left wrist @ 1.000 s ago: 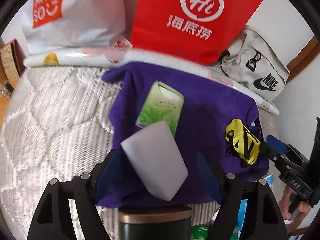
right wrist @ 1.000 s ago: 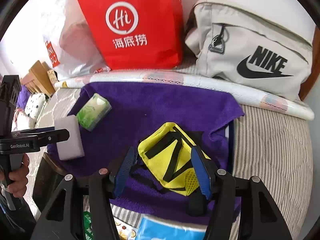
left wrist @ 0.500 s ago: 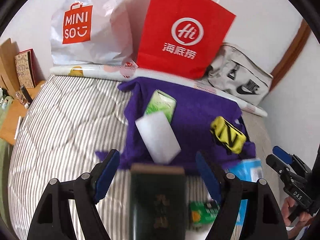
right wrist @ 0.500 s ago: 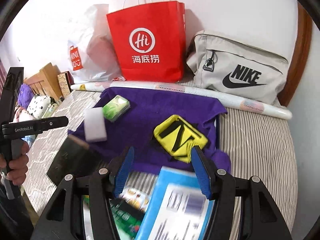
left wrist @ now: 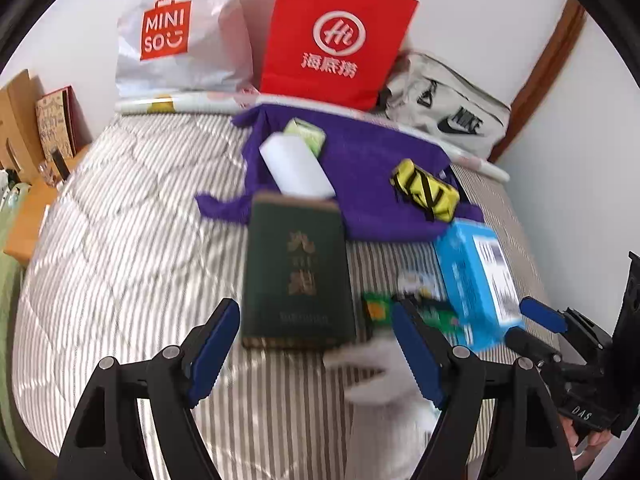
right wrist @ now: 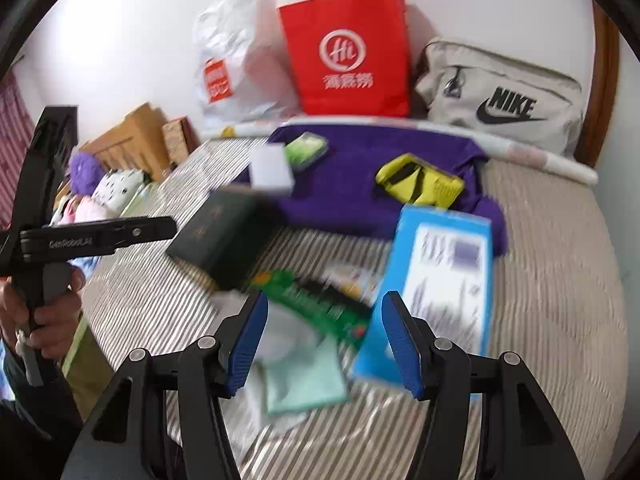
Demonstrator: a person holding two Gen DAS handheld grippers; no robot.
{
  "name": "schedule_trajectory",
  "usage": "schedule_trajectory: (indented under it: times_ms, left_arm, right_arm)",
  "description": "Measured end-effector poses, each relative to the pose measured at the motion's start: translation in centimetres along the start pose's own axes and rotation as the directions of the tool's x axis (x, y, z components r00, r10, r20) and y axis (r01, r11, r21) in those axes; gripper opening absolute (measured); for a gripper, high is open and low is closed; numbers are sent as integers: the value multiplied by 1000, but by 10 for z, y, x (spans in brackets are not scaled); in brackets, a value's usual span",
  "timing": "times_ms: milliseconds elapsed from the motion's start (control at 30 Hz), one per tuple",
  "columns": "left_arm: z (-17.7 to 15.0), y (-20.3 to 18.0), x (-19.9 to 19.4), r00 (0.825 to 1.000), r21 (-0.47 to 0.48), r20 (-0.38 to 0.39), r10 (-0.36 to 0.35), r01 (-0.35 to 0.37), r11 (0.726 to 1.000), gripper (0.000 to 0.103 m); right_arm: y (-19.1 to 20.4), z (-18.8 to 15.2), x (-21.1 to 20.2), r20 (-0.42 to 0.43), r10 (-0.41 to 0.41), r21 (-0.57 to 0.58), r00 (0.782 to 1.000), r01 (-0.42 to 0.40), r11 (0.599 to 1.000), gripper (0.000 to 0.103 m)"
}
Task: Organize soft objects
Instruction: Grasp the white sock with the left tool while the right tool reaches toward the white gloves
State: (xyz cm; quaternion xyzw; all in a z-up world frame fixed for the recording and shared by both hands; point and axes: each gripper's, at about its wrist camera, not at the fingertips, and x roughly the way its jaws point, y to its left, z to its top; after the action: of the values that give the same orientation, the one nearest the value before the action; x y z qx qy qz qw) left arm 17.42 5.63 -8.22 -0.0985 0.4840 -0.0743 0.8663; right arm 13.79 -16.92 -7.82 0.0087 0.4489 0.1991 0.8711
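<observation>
Both tools, the left tool [left wrist: 316, 354] and right tool [right wrist: 322, 338], are open and hold nothing. Hard boxes lie near the mint cloth [right wrist: 304, 376], so one tool might grab the green box [right wrist: 320, 304] instead.

Left black two-finger gripper [left wrist: 316, 346] with blue-padded jaws spread wide and empty, tilted downward, right black two-finger gripper [right wrist: 322, 338] likewise parted and holding nothing, a bare hand [right wrist: 44, 312] wrapped around the left gripper's handle.
</observation>
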Motion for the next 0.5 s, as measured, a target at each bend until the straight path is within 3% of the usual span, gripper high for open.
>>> schedule_trajectory:
  times_ms: [200, 500]
  left_arm:
    - [-36, -16, 6, 998, 72, -41, -54, 56, 996, 77]
    - [-62, -51, 24, 994, 177, -38, -102, 107, 978, 75]
  right_arm:
    - [10, -37, 3, -29, 12, 1, 1000, -12, 1000, 59]
    - [4, -73, -3, -32, 24, 37, 999, -23, 999, 59]
